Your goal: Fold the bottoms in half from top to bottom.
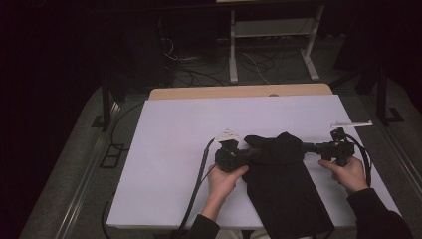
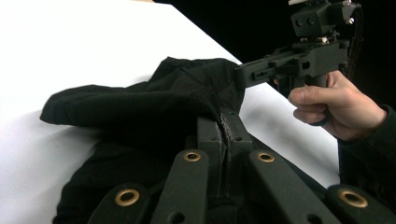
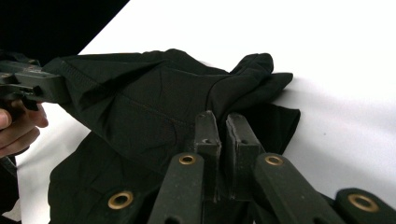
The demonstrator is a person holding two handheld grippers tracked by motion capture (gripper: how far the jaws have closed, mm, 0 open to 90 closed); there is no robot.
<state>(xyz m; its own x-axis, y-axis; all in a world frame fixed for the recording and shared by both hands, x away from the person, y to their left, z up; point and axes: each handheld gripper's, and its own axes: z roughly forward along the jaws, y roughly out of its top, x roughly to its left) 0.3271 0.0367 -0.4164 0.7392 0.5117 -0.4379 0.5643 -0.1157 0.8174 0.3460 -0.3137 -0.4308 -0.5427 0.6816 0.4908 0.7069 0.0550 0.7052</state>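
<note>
High view: black garment lies mid-tabletop, left gripper and right gripper pinching its far edge from opposite sides, likely to fold; left gripper view: jaws pressed together on cloth; right gripper view: likewise.

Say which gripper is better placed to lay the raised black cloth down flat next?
Roughly even, leaning left: left gripper and right gripper are both shut on the black garment, and the open white table lies on the left.

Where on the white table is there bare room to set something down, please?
The white table lies bare left of the left gripper and beyond the black garment to the far edge. It is crowded mid-front, where the right gripper also clamps the cloth.
</note>
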